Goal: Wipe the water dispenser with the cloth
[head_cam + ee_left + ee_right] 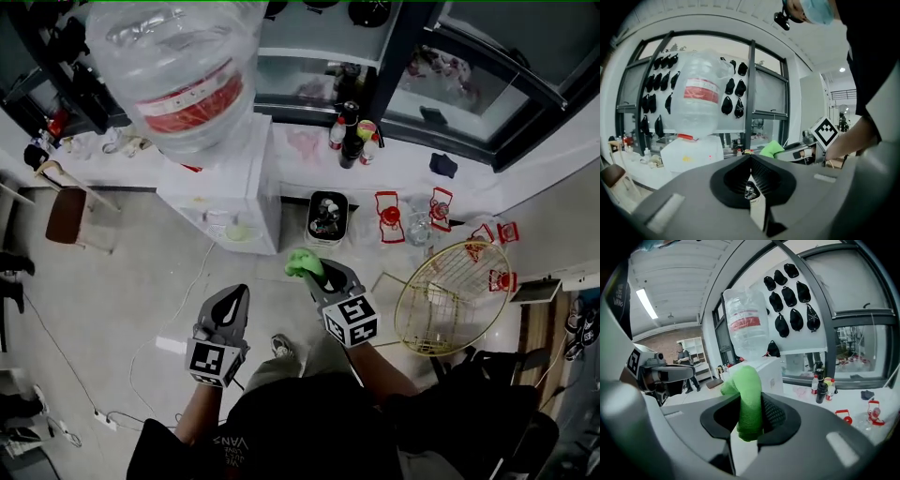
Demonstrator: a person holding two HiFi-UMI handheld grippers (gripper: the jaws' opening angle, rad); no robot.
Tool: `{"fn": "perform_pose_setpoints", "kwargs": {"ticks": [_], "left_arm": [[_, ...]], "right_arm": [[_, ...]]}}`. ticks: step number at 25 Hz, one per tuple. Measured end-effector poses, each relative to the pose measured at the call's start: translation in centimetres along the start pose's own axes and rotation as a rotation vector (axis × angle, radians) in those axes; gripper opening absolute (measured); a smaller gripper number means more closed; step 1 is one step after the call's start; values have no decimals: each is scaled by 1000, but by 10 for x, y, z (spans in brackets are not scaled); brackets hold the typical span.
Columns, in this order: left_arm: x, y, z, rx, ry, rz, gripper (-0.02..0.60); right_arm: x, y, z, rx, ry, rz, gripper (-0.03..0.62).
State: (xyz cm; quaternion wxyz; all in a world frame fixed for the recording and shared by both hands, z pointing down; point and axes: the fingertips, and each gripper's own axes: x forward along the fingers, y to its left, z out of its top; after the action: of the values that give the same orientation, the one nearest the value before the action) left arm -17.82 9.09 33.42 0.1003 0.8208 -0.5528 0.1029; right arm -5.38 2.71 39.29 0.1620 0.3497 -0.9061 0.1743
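**Cloth ready, dispenser not yet touched: risks & containers**

The right gripper (pixel 314 273) has its jaws clamped on the green cloth (pixel 748 397). It hangs in front of the water dispenser (pixel 225 183), near but not touching it. The left gripper (pixel 234 298) also hangs in front of the dispenser, jaws together w/ nothing between them.

Poss. problems, in my judgement:
- Only a fold of the cloth sits in the jaws, and the rest bulges out above them. Hard rubbing on the dispenser wall may pull it out.
- The big clear bottle (pixel 178 66) stands upside down on top of the dispenser. A hard push high on the body, or a knock from a gripper, may rock it.
- A cable (pixel 173 314) runs over the floor (pixel 112 300) in front of the dispenser, approx. where the person must step, so it is a trip risk.
- Wiping over the tap area at the dispenser front may release water.

Containers:
- Bottle on the dispenser: I cannot tell the water level.
- Black bin (pixel 314 225) on the floor just beside the dispenser, on the right gripper's side: it holds mixed dark & light items, too small to name.
- Gold wire basket (pixel 469 323), well apart from the dispenser beyond the bin: it looks empty.
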Motion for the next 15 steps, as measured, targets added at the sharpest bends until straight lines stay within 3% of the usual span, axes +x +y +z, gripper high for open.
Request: {"fn": "perform_pose_setpoints", "kwargs": {"ticks": [8,15], "left_arm": [[32,19,-26,-10,66,-30,2],[69,29,-35,-5,75,40,2]], "right_arm": [[68,-17,-10,-18,0,2,109],[129,-37,-13,-86,39,109,109]]}}
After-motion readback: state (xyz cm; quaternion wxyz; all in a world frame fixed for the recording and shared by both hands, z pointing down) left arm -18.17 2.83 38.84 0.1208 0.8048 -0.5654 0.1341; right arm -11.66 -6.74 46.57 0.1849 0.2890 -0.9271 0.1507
